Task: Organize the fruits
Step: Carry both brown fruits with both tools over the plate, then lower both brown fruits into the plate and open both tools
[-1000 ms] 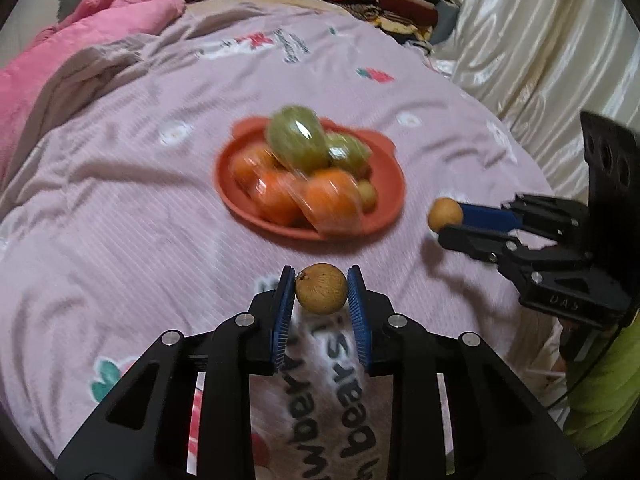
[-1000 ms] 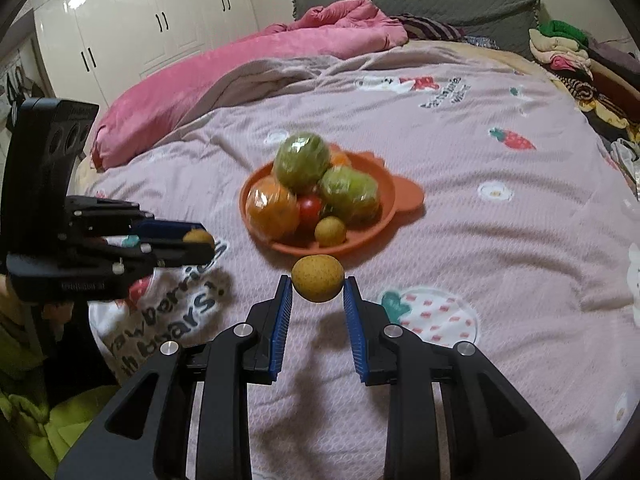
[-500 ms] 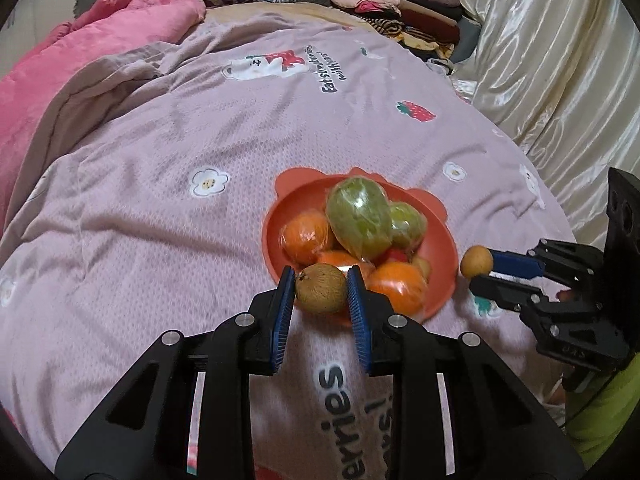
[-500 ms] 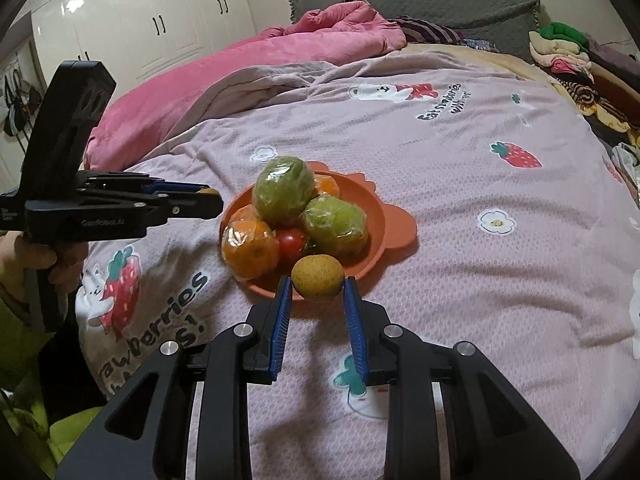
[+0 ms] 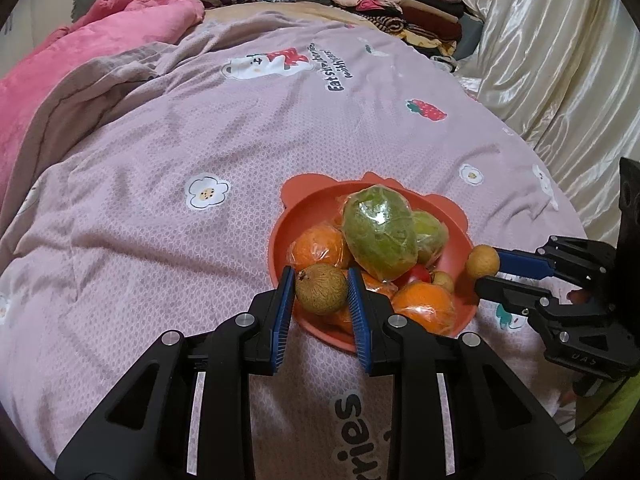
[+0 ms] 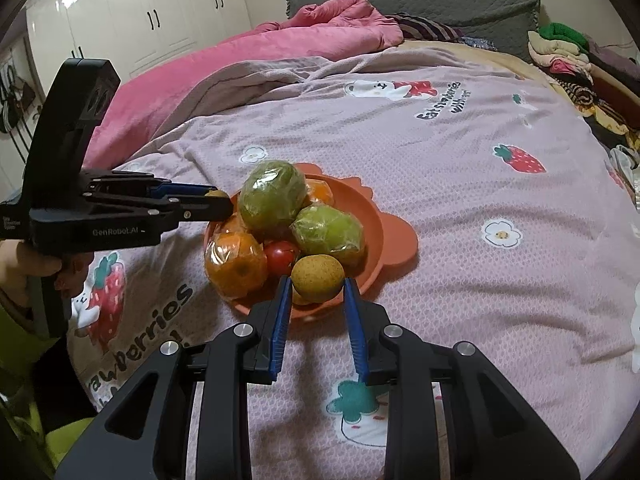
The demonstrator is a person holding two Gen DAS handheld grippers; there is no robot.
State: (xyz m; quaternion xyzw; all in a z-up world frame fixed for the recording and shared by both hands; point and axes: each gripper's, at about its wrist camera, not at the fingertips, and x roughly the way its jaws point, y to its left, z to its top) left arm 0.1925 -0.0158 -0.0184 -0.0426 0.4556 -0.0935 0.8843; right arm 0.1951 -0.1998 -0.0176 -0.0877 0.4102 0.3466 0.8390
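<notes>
Left wrist view shows the left gripper [image 5: 321, 289], black plastic arms with ribbed blue pads [image 5: 285, 307], clamped on a small round brown fruit with a rough matte skin [image 5: 322, 288], held over the near left rim of the orange-red plastic plate with ear-shaped tabs [image 5: 308, 200]. To the right in that view, the right gripper [image 5: 486, 269] pinches a smaller, smooth tan round fruit [image 5: 483, 261] at the plate's right edge; from the right wrist view this fruit [image 6: 317, 278] sits squeezed between the blue pads [image 6: 281, 316], just above the plate's near rim [image 6: 400, 236]. Piled on the plate are a large green oval fruit in glossy crinkled plastic wrap [image 5: 380, 236], a second wrapped green fruit [image 6: 329, 232], wrapped oranges [image 6: 235, 264], a shiny red tomato [image 6: 282, 257] and a small tan fruit [image 5: 443, 280], all touching one another. The plate rests on a mauve waffle-textured bedspread printed with flowers, strawberries and bears [image 5: 160, 160]. Far left lies a rumpled pink fleece blanket [image 6: 240, 64]; far right, a stack of folded clothes [image 5: 396, 4] beside shiny cream satin fabric [image 5: 560, 60].
</notes>
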